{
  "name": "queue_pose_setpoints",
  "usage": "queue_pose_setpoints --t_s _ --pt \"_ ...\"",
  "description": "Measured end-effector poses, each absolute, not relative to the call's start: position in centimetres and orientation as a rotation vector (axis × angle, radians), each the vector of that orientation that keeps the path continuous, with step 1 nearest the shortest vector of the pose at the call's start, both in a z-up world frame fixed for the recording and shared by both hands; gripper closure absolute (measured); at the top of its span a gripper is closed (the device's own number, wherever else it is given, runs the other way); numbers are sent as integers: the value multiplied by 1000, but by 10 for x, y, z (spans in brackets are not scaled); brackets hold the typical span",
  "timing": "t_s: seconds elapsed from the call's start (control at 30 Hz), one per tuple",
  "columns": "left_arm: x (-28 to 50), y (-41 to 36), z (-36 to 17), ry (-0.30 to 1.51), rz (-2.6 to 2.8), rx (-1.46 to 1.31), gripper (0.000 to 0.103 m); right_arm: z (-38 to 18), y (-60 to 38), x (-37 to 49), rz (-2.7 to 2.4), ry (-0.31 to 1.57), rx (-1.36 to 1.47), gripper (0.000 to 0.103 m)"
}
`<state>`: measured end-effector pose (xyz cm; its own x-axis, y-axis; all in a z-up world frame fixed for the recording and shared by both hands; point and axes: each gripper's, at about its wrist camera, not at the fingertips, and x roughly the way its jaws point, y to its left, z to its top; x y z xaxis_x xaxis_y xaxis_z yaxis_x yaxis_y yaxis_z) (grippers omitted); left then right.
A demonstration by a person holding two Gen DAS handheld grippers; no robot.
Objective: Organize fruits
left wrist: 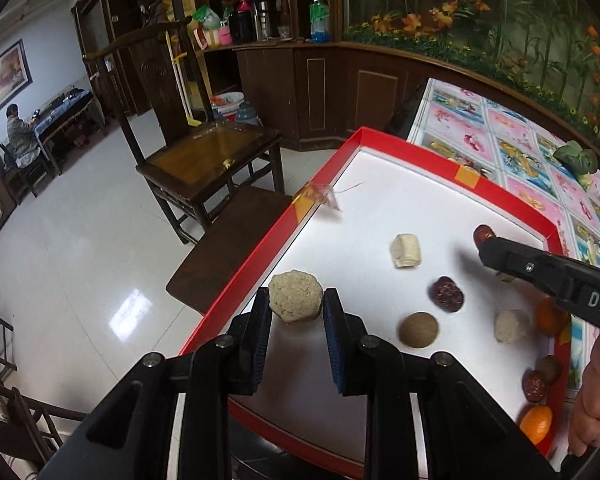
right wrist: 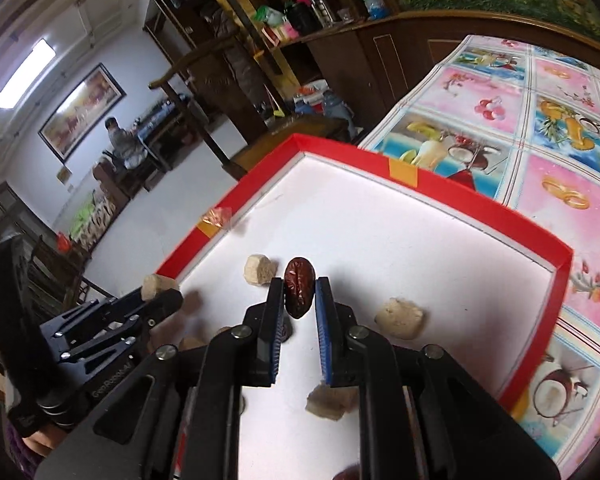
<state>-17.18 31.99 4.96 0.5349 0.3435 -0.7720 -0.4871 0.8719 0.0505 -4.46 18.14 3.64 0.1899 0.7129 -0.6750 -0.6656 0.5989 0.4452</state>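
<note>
Here, in the left wrist view, a crumbly tan cake (left wrist: 295,297) is gripped between the fingers of the left gripper (left wrist: 296,306). It is held at the fingertips, above the near-left edge of the red tray (left wrist: 416,148). Only the tips are pressed on it, so the cake could crumble or slip out, and it could fall past the red edge to the floor. Ahead of the fingers, on the white tray floor, a pale cake piece (left wrist: 405,250) is seen. To the right of the fingers lie a dark red date (left wrist: 446,294), a brown walnut (left wrist: 418,329) and another tan cake (left wrist: 510,325). The right gripper is seen coming in from the right side, close above them.

In the right wrist view, a wrinkled date (right wrist: 299,291) is squeezed between the fingers of the right gripper (right wrist: 299,300). It is held upright at the fingertips, above the middle of the tray. It is shiny and could slide out if squeezed unevenly. A cake cube (right wrist: 261,271) lies just left of the fingertips, and a lumpy cake (right wrist: 400,317) lies to their right. Another piece (right wrist: 329,405) lies under the fingers. The left gripper (right wrist: 161,290) is close on the left, so the two could be bumped together.
</note>
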Motion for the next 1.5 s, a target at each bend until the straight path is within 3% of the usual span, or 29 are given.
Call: queue_pose_setpoints --t_s 0.4,0.5,0.53,0.67,0.73,1.0,1.2,1.27,1.5 --pt "-170 329 35 912 524 -196 77 21 198 -43 940 1040 -30 85" --pt "-171 326 36 909 556 -186 66 23 198 -45 931 1046 -61 83" --pt "-172 325 37 906 557 -190 58 24 196 -45 927 1047 -62 79" --pt "-180 312 48 866 597 -156 47 34 181 -44 931 1020 -2 62" --pt "-187 305 56 840 615 -150 39 42 171 -47 936 992 29 60" --pt "-214 266 95 723 649 -92 24 73 121 -80 906 815 80 52" --pt "-232 230 125 607 662 -33 23 96 73 -110 855 658 81 37" --pt "-235 219 133 578 648 -21 22 104 57 -121 829 610 70 28" --pt "-252 182 149 513 610 15 21 131 14 -166 777 475 76 23"
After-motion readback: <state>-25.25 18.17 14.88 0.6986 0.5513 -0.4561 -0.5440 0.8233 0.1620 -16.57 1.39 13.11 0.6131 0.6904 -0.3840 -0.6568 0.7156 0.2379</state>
